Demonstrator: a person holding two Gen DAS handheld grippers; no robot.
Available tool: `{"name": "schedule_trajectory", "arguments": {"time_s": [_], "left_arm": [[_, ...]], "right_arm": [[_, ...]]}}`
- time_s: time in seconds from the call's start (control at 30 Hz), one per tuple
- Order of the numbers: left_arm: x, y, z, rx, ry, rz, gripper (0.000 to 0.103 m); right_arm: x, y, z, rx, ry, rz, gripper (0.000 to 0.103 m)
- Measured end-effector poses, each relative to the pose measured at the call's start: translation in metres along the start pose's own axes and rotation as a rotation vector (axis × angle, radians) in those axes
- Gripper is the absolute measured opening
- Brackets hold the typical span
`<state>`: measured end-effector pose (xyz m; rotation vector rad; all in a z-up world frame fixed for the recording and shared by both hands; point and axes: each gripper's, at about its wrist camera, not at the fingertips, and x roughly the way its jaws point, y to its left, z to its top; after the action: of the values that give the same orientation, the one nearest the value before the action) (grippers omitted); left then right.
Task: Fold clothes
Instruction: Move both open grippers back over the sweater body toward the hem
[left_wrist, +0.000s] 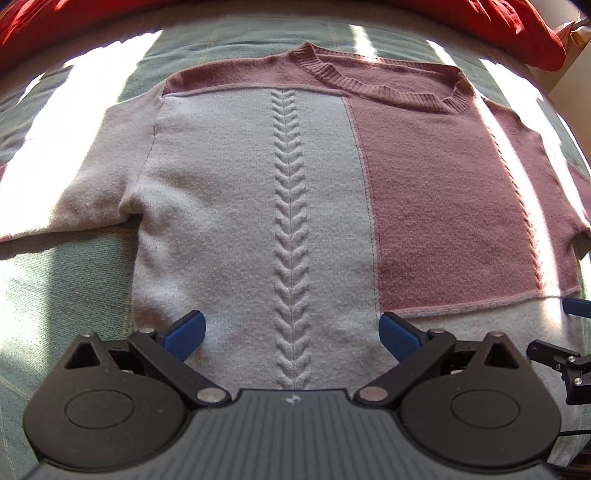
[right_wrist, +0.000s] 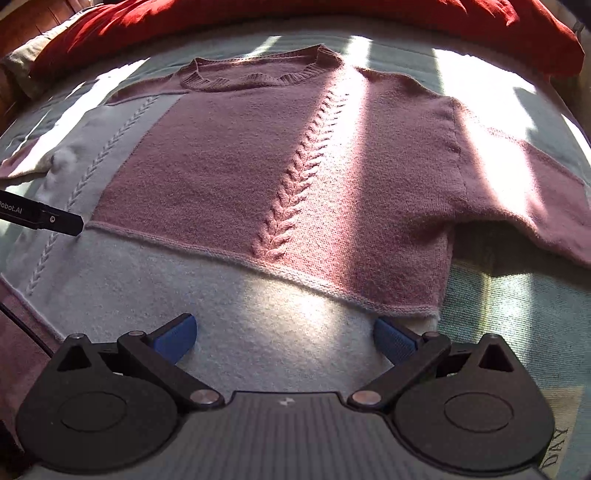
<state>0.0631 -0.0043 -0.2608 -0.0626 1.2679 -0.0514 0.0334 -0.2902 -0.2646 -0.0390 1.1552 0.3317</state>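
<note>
Blue-padded left gripper (left_wrist: 291, 334): jaws wide apart, holding nothing, over the sweater's white lower part, astride the cable braid.
Right gripper (right_wrist: 284, 332): also spread wide and empty, over the white band near the sweater's right side edge.
Sweater (left_wrist: 258, 192): pink and white knit, spread flat, front up, sleeves out to both sides.
Bedcover (right_wrist: 517, 317): pale green, bare strips beside each sleeve, sun stripes across.
Writing: "Robot.AI" on the left tool; "DAY" at lower right.
Red blanket (right_wrist: 258, 18): beyond the collar.
</note>
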Motion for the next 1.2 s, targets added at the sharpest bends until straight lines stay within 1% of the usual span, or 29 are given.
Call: {"name": "schedule_trajectory", "arguments": {"time_s": [0.1, 0.23, 0.3, 0.43, 0.5, 0.6, 0.67, 0.73, 0.83, 0.93, 1.0, 1.13, 1.2], "left_arm": [[0.002, 0.001, -0.003, -0.001, 0.017, -0.007, 0.100], [0.005, 0.004, -0.017, -0.011, 0.056, -0.015, 0.100], [0.000, 0.004, -0.025, -0.011, 0.060, -0.023, 0.100], [-0.015, 0.000, -0.041, 0.035, 0.040, -0.051, 0.100], [-0.015, -0.002, -0.051, 0.065, 0.062, -0.061, 0.100], [-0.013, 0.004, -0.068, 0.066, 0.121, -0.051, 0.100], [-0.016, 0.006, -0.075, 0.079, 0.143, -0.046, 0.100], [-0.020, 0.008, -0.071, 0.060, 0.154, -0.040, 0.100], [-0.027, 0.009, -0.051, 0.052, 0.091, -0.064, 0.100], [-0.023, 0.008, -0.023, 0.091, 0.011, -0.037, 0.100], [-0.013, 0.012, -0.004, 0.096, -0.029, -0.033, 0.100], [0.009, 0.025, 0.009, 0.075, -0.021, -0.004, 0.100], [0.006, 0.032, 0.006, 0.054, -0.035, -0.015, 0.100]], "right_arm": [[0.004, 0.001, 0.003, 0.005, 0.016, -0.017, 0.103], [0.006, 0.006, 0.002, -0.007, 0.015, -0.045, 0.103], [0.006, 0.007, 0.001, -0.007, 0.011, -0.053, 0.103], [0.008, 0.009, 0.002, -0.018, 0.012, -0.067, 0.103], [0.008, 0.009, 0.002, -0.018, 0.013, -0.071, 0.103], [0.009, 0.010, 0.002, -0.020, 0.011, -0.076, 0.103], [0.009, 0.010, 0.002, -0.022, 0.009, -0.078, 0.103], [0.009, 0.011, 0.001, -0.024, 0.006, -0.083, 0.103], [0.010, 0.012, 0.001, -0.028, 0.005, -0.089, 0.103], [0.010, 0.012, 0.001, -0.029, 0.004, -0.090, 0.103], [0.010, 0.011, 0.002, -0.030, 0.008, -0.088, 0.103], [0.010, 0.010, 0.003, -0.032, 0.012, -0.082, 0.103], [0.010, 0.009, 0.002, -0.033, 0.009, -0.079, 0.103]]}}
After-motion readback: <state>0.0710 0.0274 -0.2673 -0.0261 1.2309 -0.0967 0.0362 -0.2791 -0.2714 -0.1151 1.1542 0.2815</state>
